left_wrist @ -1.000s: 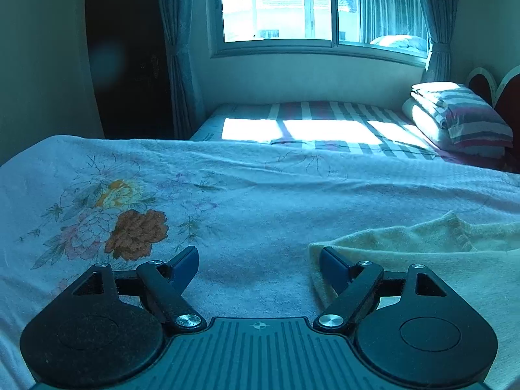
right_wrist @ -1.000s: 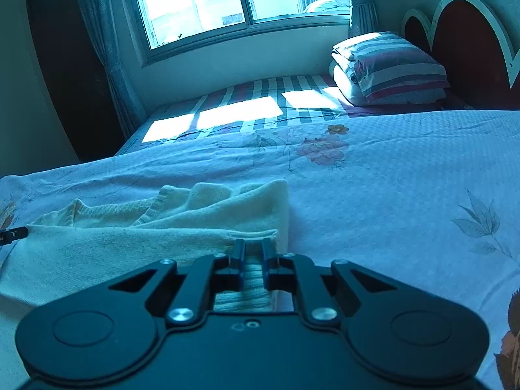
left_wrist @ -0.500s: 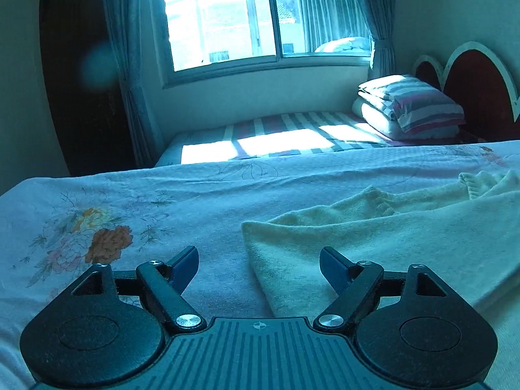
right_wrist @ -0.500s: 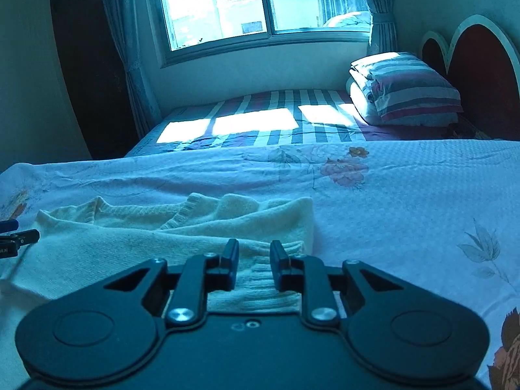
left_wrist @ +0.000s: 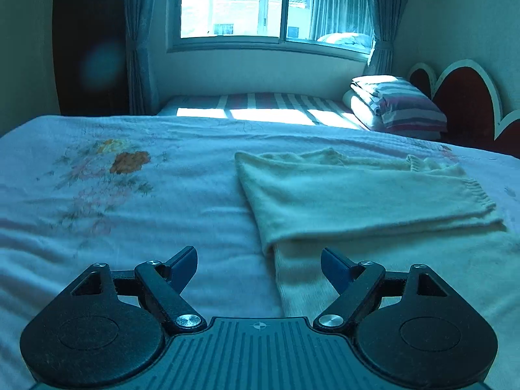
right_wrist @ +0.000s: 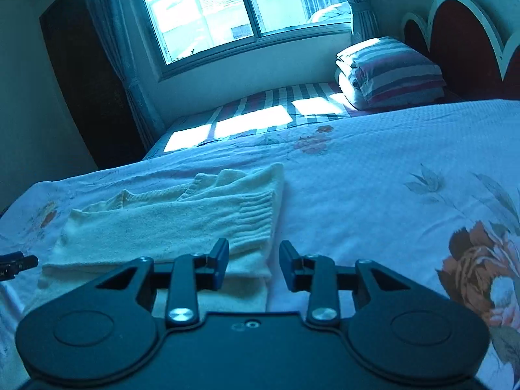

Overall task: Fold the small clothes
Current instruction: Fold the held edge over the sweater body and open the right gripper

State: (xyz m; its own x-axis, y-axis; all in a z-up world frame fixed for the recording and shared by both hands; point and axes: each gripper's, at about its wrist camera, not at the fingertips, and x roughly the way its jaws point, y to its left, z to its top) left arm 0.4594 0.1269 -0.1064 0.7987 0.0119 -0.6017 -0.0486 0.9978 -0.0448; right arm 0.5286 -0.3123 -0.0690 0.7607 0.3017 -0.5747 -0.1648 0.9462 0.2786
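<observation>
A cream knitted sweater [left_wrist: 364, 195] lies folded on the floral bedspread [left_wrist: 113, 201]; one half is laid over the other. It also shows in the right wrist view [right_wrist: 169, 224], with the ribbed hem toward my right gripper. My left gripper [left_wrist: 259, 261] is open and empty, above the sweater's near left corner. My right gripper [right_wrist: 254, 255] is open and empty, above the sweater's near right corner. The tip of the left gripper [right_wrist: 16, 263] shows at the left edge of the right wrist view.
A second bed with a striped sheet [left_wrist: 266, 104] lies behind, under the window [left_wrist: 247, 3]. Folded striped bedding [left_wrist: 399, 107] sits by the red headboard [left_wrist: 464, 97]. A dark wardrobe [left_wrist: 87, 48] stands at the back left.
My right gripper has opened and let go of the sweater's hem, then drawn back. My left gripper stayed open and pulled up and back, so the whole folded sweater shows.
</observation>
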